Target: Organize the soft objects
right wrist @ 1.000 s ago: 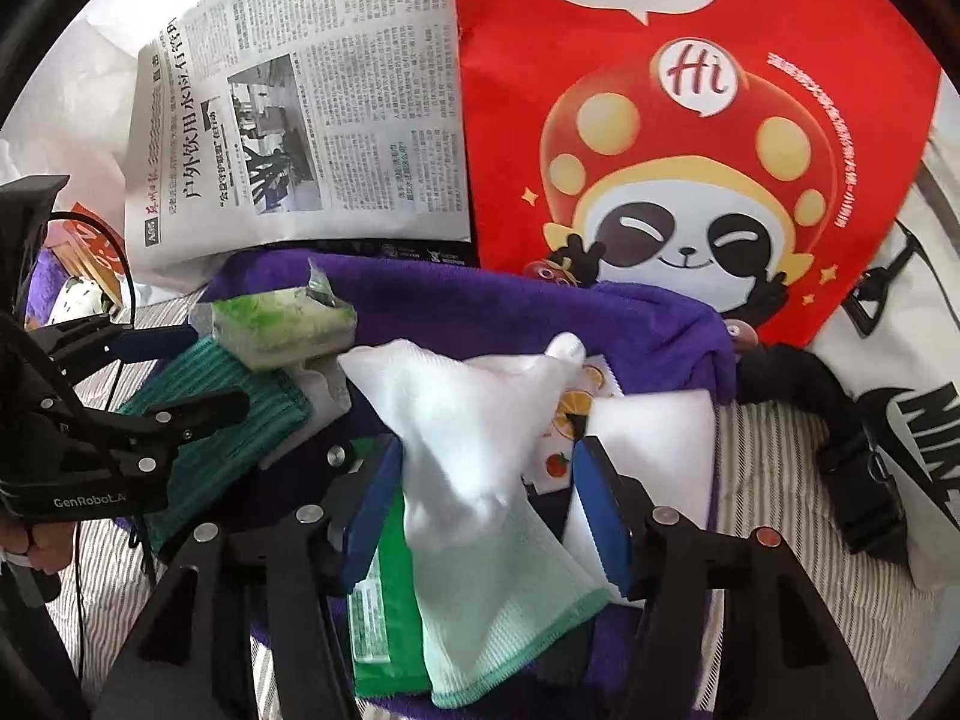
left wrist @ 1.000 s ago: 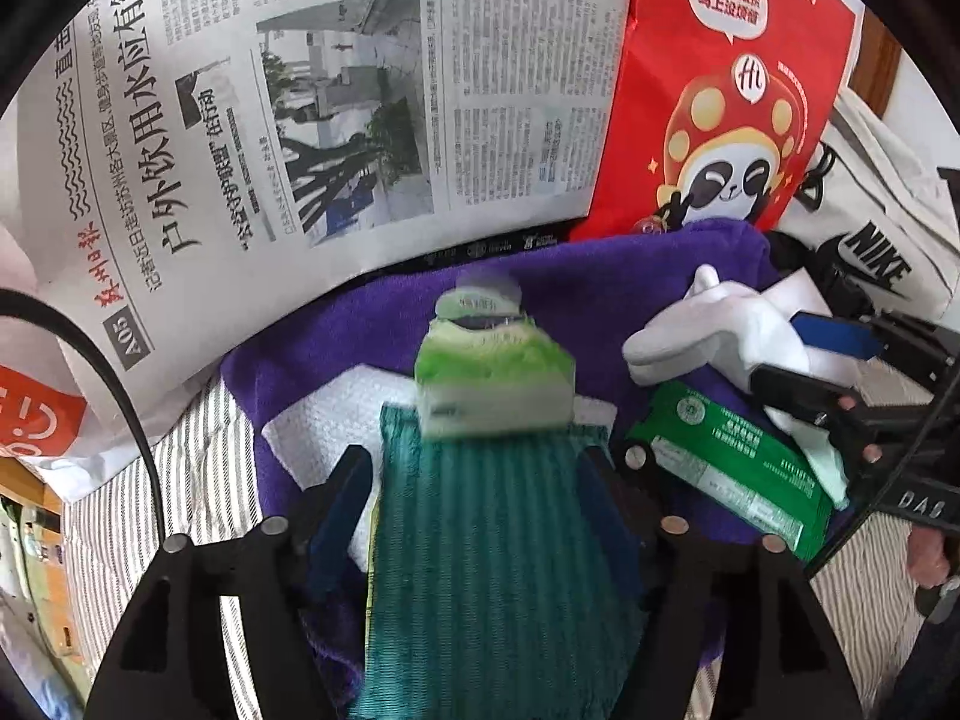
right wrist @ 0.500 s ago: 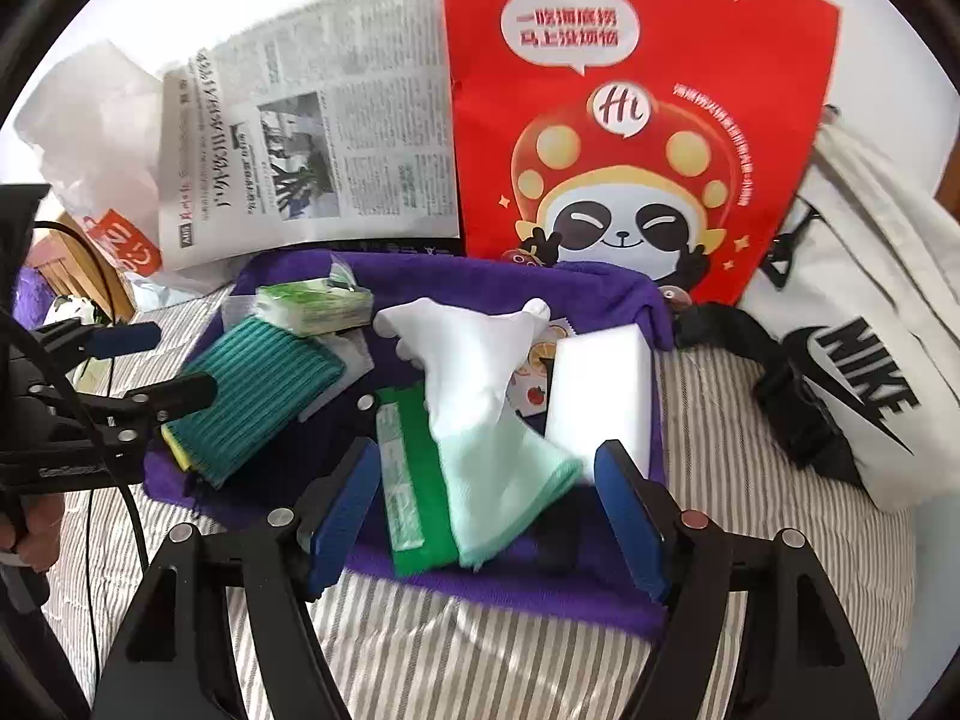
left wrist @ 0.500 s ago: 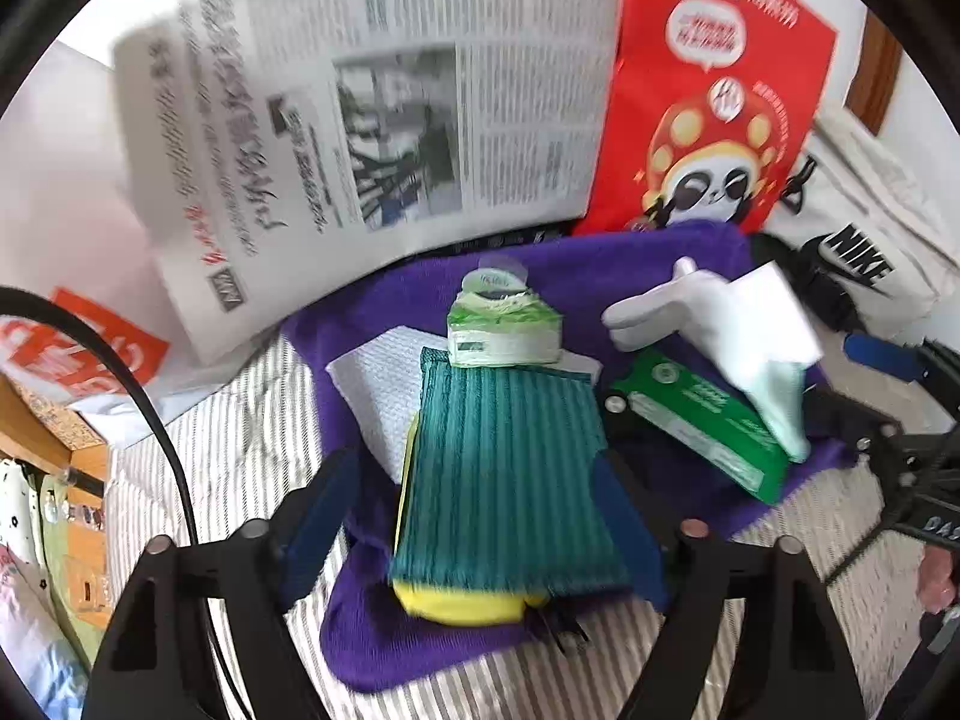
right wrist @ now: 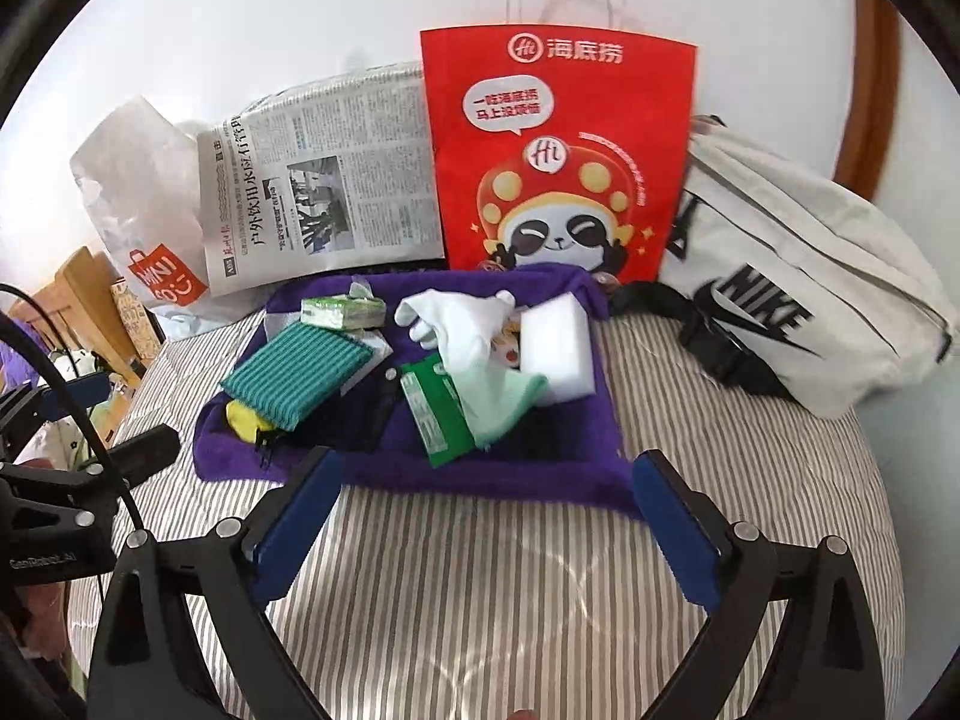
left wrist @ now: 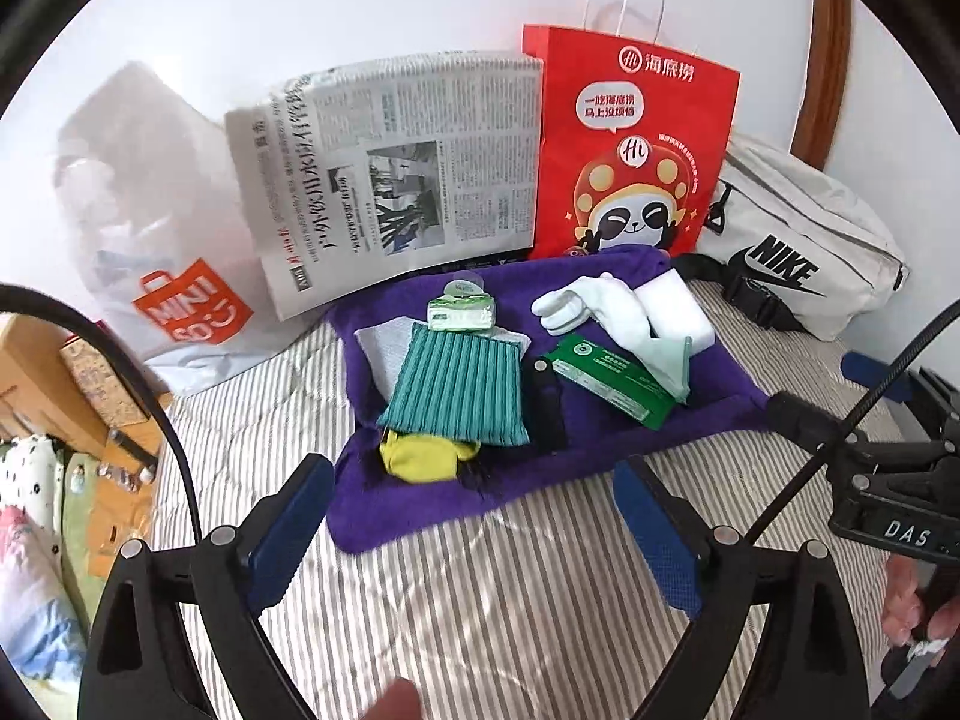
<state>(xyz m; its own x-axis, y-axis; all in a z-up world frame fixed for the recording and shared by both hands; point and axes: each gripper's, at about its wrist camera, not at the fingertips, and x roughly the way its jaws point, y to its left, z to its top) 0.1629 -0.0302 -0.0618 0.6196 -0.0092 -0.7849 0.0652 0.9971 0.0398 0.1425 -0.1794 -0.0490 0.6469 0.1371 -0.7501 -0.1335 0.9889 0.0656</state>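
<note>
Listing the hazards first: both sets of tongs hang over the striped bed (right wrist: 480, 588), near the front edge of the purple towel (left wrist: 720, 396), the left tongs (left wrist: 474, 516) and right tongs (right wrist: 486, 516) each with jaws opening wide and nothing between them. Risk one, the glove (right wrist: 462, 330) is draped across the green packet (right wrist: 432, 414) and leans on the white sponge block (right wrist: 558, 354); a grab at any one would likely drag the others out of order. Risk two, the teal cloth (left wrist: 456, 384) sits over a yellow item (left wrist: 426, 456) and a white sheet (left wrist: 378, 342), so a shallow pinch may lift only the top layer, or carry all three. Risk three, the towel itself is loose on the bed and could bunch if a pad snags its pile. Risk four, the red paper bag (right wrist: 558, 150) and newspaper (right wrist: 336, 180) stand propped just behind the towel; a reach too far could tip them onto the pile. Condition of goods: all soft items lie on the towel, roughly sorted into a left group, with a tissue pack (left wrist: 462, 312) behind the cloth, and a right group, edges overlapping, none squared; a dark strap-like piece (left wrist: 546, 402) lies between the groups, its nature unclear.
</note>
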